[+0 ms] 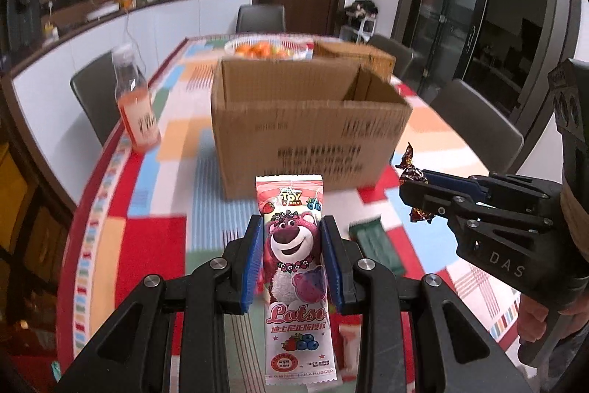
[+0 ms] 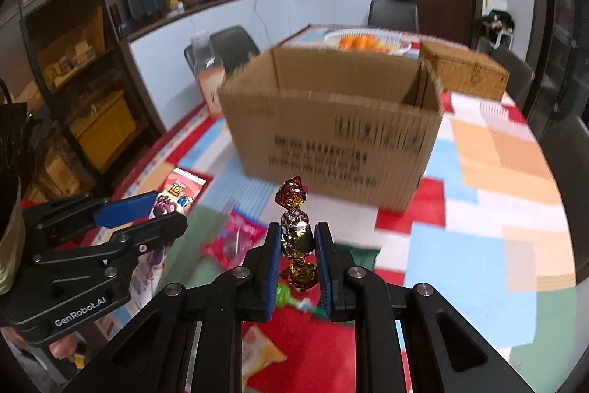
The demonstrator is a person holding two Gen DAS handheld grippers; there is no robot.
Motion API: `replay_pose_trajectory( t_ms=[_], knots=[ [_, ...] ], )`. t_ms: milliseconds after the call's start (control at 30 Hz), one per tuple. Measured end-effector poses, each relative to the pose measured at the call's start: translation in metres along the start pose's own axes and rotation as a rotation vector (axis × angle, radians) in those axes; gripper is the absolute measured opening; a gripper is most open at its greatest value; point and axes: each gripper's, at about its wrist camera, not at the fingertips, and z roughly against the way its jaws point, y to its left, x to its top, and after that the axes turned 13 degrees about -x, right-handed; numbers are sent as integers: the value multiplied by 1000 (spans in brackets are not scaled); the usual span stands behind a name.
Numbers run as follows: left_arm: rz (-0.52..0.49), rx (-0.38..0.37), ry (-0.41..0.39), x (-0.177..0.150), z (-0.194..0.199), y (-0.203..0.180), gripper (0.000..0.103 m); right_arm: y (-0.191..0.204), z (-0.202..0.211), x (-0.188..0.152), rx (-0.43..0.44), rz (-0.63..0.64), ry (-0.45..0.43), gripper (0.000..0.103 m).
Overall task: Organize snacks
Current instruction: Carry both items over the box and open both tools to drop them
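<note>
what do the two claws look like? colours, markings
Both matte black, angular linkage arms with silver pivot bolts, blue pads on the fingers. Left claw reads "GenRobot.AI" in white on its body; right claw reads "DAS". No cables or sleeves visible.

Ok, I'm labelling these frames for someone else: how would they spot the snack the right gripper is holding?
Start at the open cardboard box in the middle of the patchwork tablecloth. In front of it, the right gripper is shut on a foil-wrapped candy standing upright. Its shiny red-and-gold twisted ends set it apart from the flat pink Lotso packet in the left gripper.
</note>
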Motion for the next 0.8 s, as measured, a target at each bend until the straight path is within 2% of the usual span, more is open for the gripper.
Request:
replay_pose_trajectory(
  t_ms=[200, 467, 800],
  knots=[
    [-54, 23, -80, 33, 7, -4, 31, -8, 6, 25, -16, -21, -64, 19],
    [-99, 32, -145, 79, 6, -4, 31, -20, 6, 64, -21, -57, -131, 19],
    [-115, 27, -143, 130, -17, 2, 31, -31, -8, 109, -32, -69, -150, 19]
  ],
)
